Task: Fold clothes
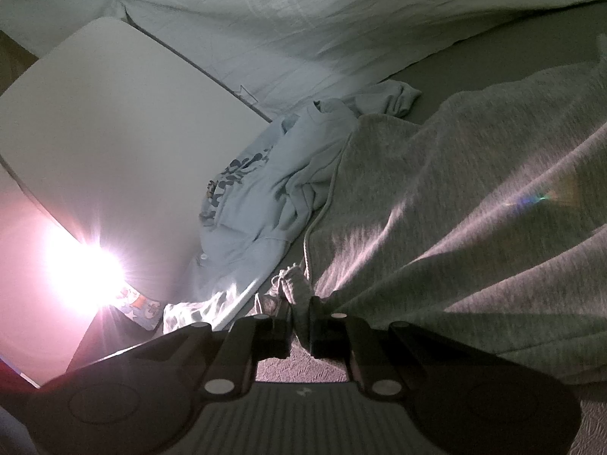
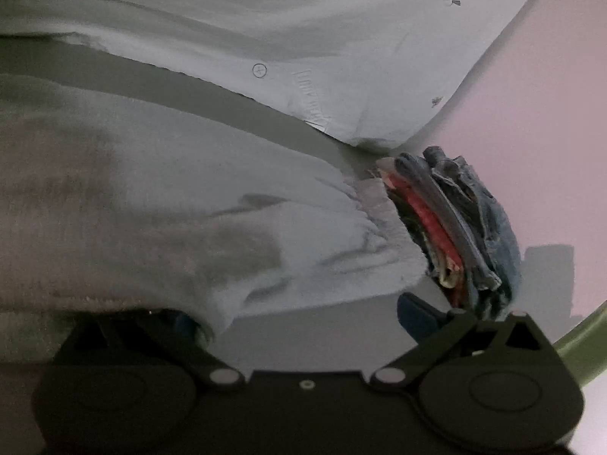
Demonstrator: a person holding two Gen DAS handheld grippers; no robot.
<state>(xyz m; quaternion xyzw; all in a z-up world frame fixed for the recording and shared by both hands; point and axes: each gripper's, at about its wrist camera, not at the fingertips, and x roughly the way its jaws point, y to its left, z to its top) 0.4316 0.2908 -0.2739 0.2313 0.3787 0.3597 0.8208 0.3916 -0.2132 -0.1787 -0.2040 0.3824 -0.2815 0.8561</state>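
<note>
A grey knit garment (image 1: 455, 197) lies spread over the bed to the right in the left wrist view. My left gripper (image 1: 301, 326) is shut on a bunched corner of it near its drawstring. In the right wrist view the same grey garment (image 2: 151, 197) fills the left, with its gathered cuff (image 2: 383, 212) pointing right. My right gripper (image 2: 303, 314) is open, its left finger hidden under the garment's edge, its blue-tipped right finger (image 2: 417, 313) bare beside it.
A crumpled light blue printed garment (image 1: 265, 189) lies left of the grey one. A white board (image 1: 114, 159) stands at left, with a glaring light (image 1: 87, 269). A stack of folded clothes and jeans (image 2: 463, 227) sits at right. A pale quilt (image 2: 303, 38) lies behind.
</note>
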